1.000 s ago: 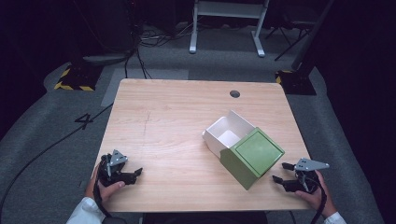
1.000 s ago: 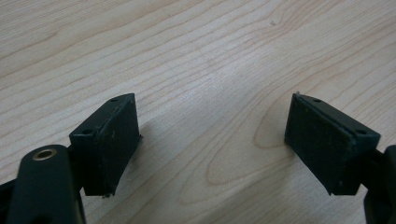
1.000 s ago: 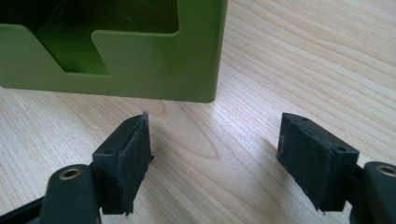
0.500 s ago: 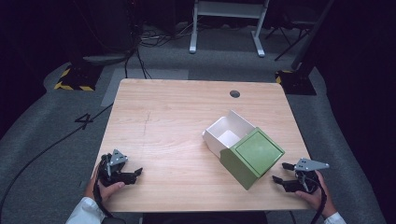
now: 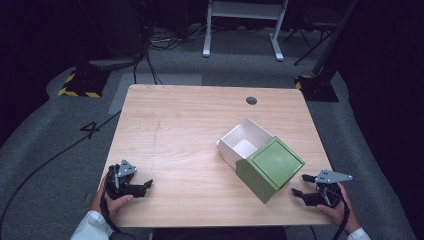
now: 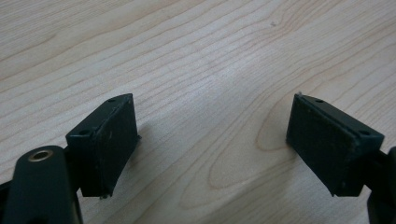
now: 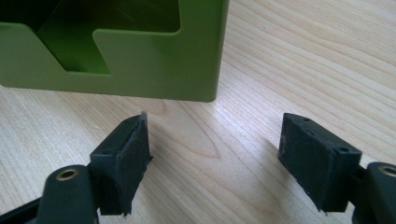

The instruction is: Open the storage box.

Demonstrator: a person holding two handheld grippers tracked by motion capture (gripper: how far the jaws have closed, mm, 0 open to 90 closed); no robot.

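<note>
Dark room, grey floor, light wood counter [image 5: 190, 130] with little on it. Green box [image 5: 270, 170] sits right of centre, tipped on its side, with a white box [image 5: 245, 142] touching its far-left side, open end up.

My right gripper [image 5: 304, 186] rests at the near right edge, fingers [image 7: 123, 161] spread wide and empty, aimed at the green box just beside them. In the right gripper view its open cut-out face is right ahead.

My left gripper [image 5: 145, 186] is near the left edge, well apart from both boxes, fingers [image 6: 105, 140] also wide open on bare wood.

Risks, as I judge them: green box looks light and smooth, so a one-sided push slides or rolls it and shoves the white box along. Pinching the thin wall at the cut-out could flex it and slip. Left is too far away to brace.
</note>
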